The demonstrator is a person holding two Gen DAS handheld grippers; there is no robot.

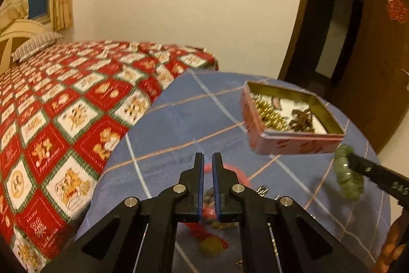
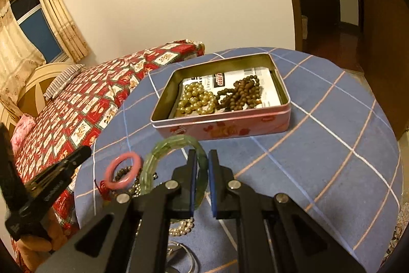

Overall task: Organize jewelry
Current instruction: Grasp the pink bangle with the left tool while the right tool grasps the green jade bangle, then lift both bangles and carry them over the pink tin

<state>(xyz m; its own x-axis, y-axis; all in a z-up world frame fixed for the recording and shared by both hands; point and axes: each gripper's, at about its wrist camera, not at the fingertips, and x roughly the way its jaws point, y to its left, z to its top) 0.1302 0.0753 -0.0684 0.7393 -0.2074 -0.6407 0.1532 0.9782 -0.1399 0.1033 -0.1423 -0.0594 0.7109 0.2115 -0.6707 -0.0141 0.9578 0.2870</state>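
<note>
left wrist view: the left gripper [image 1: 208,165] hovers over the table [image 1: 179,119], fingers nearly pressed together and empty, a pink bangle [image 1: 236,172] just beyond them. right wrist view: the right gripper [image 2: 202,163] pinches the green bangle [image 2: 163,152] by its rim; the open tin [image 2: 222,123] lies straight ahead, nearer this hand.

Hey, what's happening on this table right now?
A person is sorting jewelry into a pink tin on a blue checked tablecloth. The right tongs are shut on a green bangle, held just short of the tin. The tin already holds gold beads and brown beads. The left tongs hover nearly shut, holding nothing, over the leftover pile, which includes a pink bangle.
</note>
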